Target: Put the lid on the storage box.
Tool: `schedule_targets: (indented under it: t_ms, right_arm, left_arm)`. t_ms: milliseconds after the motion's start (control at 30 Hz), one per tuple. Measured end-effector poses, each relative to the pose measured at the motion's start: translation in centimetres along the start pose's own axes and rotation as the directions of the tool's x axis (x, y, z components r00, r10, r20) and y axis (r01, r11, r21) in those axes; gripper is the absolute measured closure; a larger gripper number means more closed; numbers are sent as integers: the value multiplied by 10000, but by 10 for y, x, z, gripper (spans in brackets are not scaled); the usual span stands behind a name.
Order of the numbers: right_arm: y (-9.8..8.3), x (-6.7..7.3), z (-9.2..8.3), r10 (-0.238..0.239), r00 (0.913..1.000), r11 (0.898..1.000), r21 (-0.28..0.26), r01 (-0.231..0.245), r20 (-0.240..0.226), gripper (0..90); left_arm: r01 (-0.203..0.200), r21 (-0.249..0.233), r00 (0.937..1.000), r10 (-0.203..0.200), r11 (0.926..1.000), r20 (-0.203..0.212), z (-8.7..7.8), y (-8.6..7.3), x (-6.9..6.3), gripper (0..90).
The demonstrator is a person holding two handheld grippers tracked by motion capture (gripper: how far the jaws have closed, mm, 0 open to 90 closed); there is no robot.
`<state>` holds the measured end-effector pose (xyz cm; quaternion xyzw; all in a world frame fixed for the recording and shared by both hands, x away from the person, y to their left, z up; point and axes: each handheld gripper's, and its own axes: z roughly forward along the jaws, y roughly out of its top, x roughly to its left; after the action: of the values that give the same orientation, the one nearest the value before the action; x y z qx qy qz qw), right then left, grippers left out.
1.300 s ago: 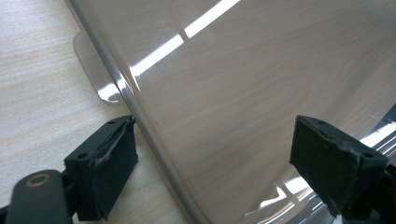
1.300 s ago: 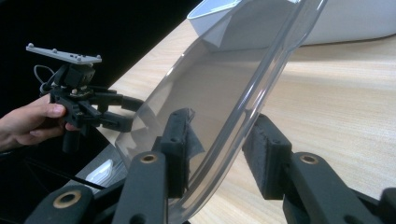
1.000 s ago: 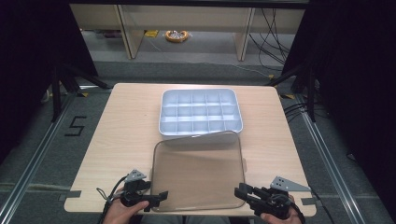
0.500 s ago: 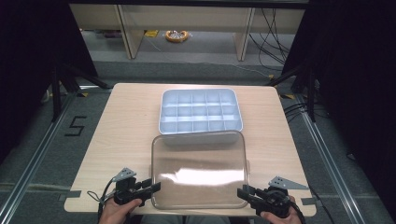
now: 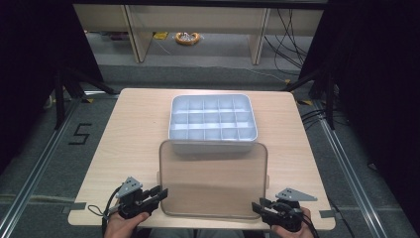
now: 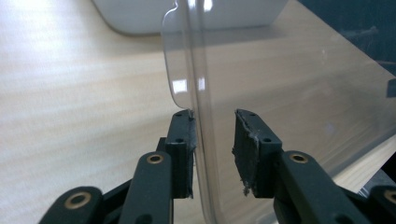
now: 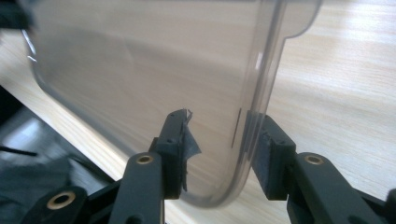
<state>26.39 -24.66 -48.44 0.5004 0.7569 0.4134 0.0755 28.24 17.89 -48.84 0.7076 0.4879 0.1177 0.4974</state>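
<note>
- A divided grey tray (image 5: 213,118) sits mid-counter (image 5: 129,129), its near wall just behind the clear lid (image 5: 213,181).
- Your left gripper (image 6: 212,140) straddles the lid's near-left rim, jaws apart, one touching.
- Your right gripper (image 7: 219,140) straddles the near-right corner, jaws likewise apart.

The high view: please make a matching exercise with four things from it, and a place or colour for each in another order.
Things:
1. clear lid
2. compartment box
3. left gripper
4. yellow ring

Descriptions:
A. on the floor beyond the table
B. at the lid's near left corner
C. transparent, nearest the person
D. pale grey, with a grid of cells

Pairs: 1-C, 2-D, 3-B, 4-A
</note>
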Motion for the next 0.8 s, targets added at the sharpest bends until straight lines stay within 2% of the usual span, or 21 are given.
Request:
schedule_targets:
  t_ms: [33, 67, 100, 133, 233, 267, 300, 400, 433, 467, 500, 533, 567, 600, 633, 667, 700, 733, 767, 800]
  right_arm:
    - [0, 1, 0, 5, 10000, 9999, 109, -6, 53, 610]
    - [1, -1, 0, -543, 9982, 9985, -64, 545, 255, 611]
    - [2, -2, 0, -724, 9972, 9973, -75, 725, 173, 611]
    - [2, 1, 0, -445, 9988, 9990, -44, 446, 180, 611]
    - [3, 0, 2, -522, 9984, 9986, -71, 524, 217, 604]
    - [3, -1, 3, -338, 9992, 9994, -56, 340, 212, 600]
    - [5, -3, 4, -202, 9997, 9994, -271, 205, 109, 591]
    - [9, -5, 3, -87, 9996, 9988, -479, 99, 266, 587]
    - [11, -3, 2, 193, 9993, 9987, -476, -178, 315, 586]
    - [13, -5, 2, -43, 9998, 9981, -612, 53, 169, 584]
    - [15, -5, 3, -33, 9997, 9976, -684, 49, 239, 582]
    - [17, -1, 3, 447, 9988, 9974, -573, -434, 213, 581]
    - [19, -1, 5, 488, 9987, 9964, -695, -477, 129, 580]
    - [22, -2, 6, 466, 9987, 9972, -589, -451, 230, 577]
    - [26, -5, 8, 178, 9997, 9973, -712, -166, 159, 574]
    - [31, -6, 12, 131, 9997, 9962, -858, -115, 188, 570]
    - [35, -6, 13, 152, 9998, 9957, -917, -142, 106, 569]
    - [37, -3, 14, 447, 9989, 9945, -950, -435, 110, 568]
    - [42, -5, 15, 138, 9994, 9954, -948, -107, 316, 568]
    - [42, -5, 15, 138, 9994, 9954, -948, -107, 316, 568]
  left_arm:
    - [-257, 48, 9996, 258, 9997, -94, -1, 1, 0, 668]
    - [-154, 3, 9999, 154, 9999, -16, 0, 1, 0, 667]
    - [-57, 41, 10000, 58, 10000, -19, -1, 1, 2, 667]
    - [162, 60, 9999, -162, 9999, 26, -1, 1, 3, 667]
    - [405, -9, 9991, -405, 9992, 132, -1, 1, 3, 667]
    - [356, 59, 9993, -357, 9993, 111, -2, 2, 2, 666]
    - [320, 38, 9992, -321, 9995, 228, -2, 3, 2, 663]
    - [304, -98, 9994, -303, 9995, 183, -3, 6, -1, 659]
    - [331, -212, 9993, -327, 9992, 201, -3, 7, -2, 659]
    - [349, -185, 9993, -347, 9992, 109, -3, 8, -2, 657]
    - [286, -144, 9996, -285, 9995, 13, -4, 10, -2, 654]
    - [315, -251, 9995, -314, 9992, 43, -4, 11, -1, 654]
    - [338, -309, 9994, -338, 9990, 3, -5, 13, 0, 654]
    - [404, -412, 9991, -409, 9983, -105, -5, 16, 0, 653]
    - [313, -398, 9994, -319, 9987, -149, -5, 18, 2, 653]
    - [284, -469, 9993, -295, 9985, -220, -5, 21, 2, 654]
    - [166, -533, 9995, -180, 9984, -248, -4, 24, 3, 654]
    - [110, -571, 9992, -131, 9983, -366, -3, 26, 4, 654]
    - [-24, -525, 9981, -8, 9986, -615, -2, 30, 4, 654]
    - [-88, -599, 9980, 49, 9982, -636, 0, 33, 5, 654]
